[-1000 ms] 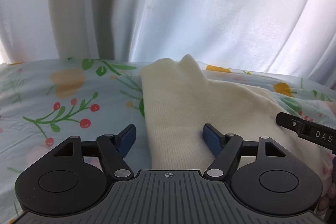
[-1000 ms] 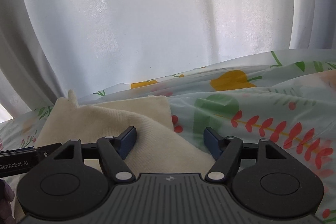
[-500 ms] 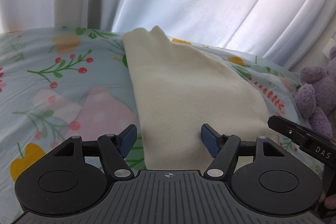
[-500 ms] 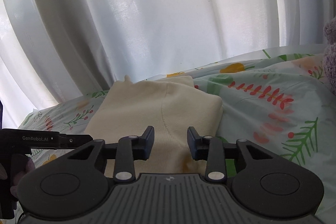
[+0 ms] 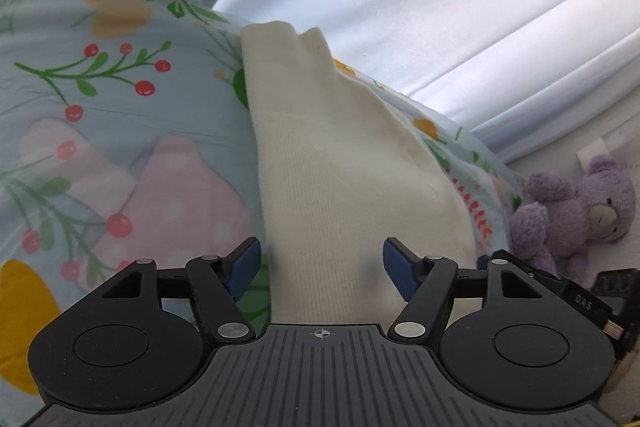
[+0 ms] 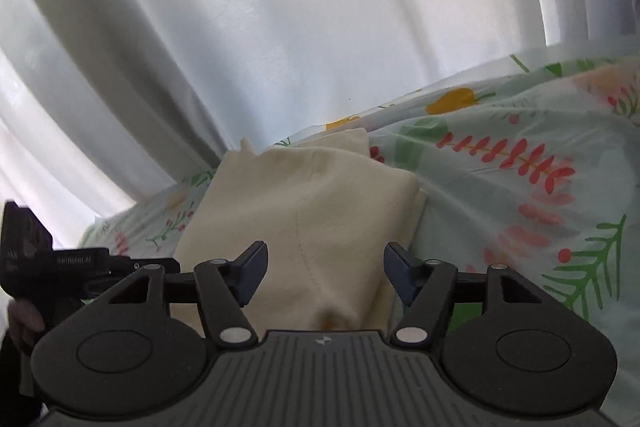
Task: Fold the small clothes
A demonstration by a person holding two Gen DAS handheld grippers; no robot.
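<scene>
A cream knitted garment (image 5: 340, 163) lies folded into a long pad on a floral bedsheet (image 5: 80, 115). My left gripper (image 5: 322, 269) is open and empty, its blue fingertips (image 5: 244, 263) spread above the near end of the garment. In the right wrist view the same garment (image 6: 308, 211) lies flat with a seam down its middle. My right gripper (image 6: 325, 269) is open and empty above the garment's near edge. Each gripper's body shows at the edge of the other's view.
White curtains (image 6: 280, 27) hang behind the bed. A purple teddy bear (image 5: 576, 211) sits at the right beyond the sheet. The other gripper's black body (image 6: 48, 259) is at the left of the right wrist view. The floral sheet (image 6: 520, 167) spreads to the right.
Both grippers pulled back and up from the garment, so more of it shows. My right gripper narrowed half a second ago and is wide open again now. The left stayed open.
</scene>
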